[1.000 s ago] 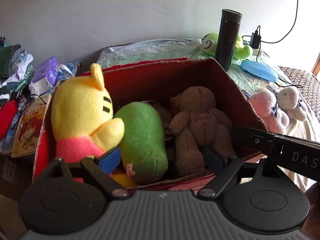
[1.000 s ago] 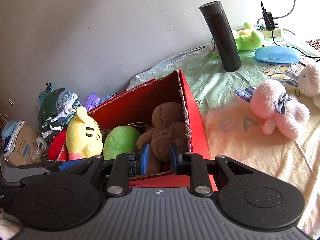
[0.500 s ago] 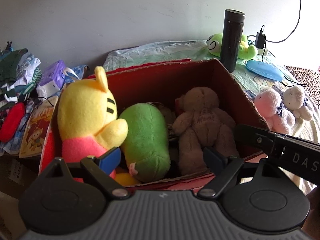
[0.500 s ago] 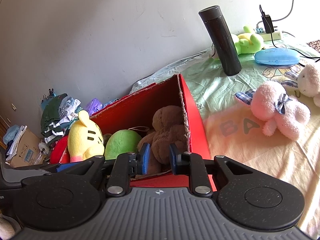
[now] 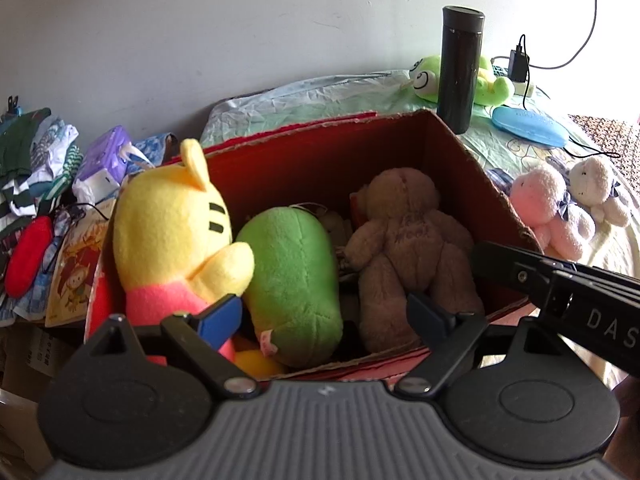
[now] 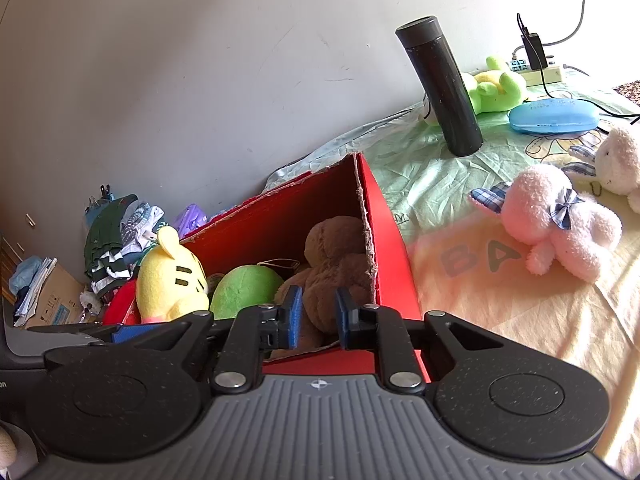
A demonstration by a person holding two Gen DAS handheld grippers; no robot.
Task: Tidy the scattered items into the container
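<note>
A red cardboard box point(image 5: 320, 152) point(image 6: 384, 232) on the bed holds a yellow plush point(image 5: 172, 232) point(image 6: 168, 280), a green plush point(image 5: 292, 272) point(image 6: 244, 288) and a brown teddy bear point(image 5: 412, 248) point(image 6: 336, 256). A pink plush point(image 5: 548, 212) point(image 6: 556, 224) and a white plush point(image 5: 596, 188) point(image 6: 620, 160) lie on the bed to the right of the box. My left gripper point(image 5: 324, 312) is open and empty over the box's near edge. My right gripper point(image 6: 318, 316) is nearly closed and empty at the box's near right corner.
A tall black flask point(image 5: 458, 68) point(image 6: 444, 88) stands behind the box, with a green frog plush point(image 5: 484, 80) point(image 6: 496, 88), a blue case point(image 5: 528, 124) point(image 6: 554, 116) and a power strip with cables. Clothes, a purple tissue pack point(image 5: 104, 160) and books lie left of the box.
Both grippers have drawn back and up a little from the box. The right gripper's jaws have parted slightly. The toys have not moved.
</note>
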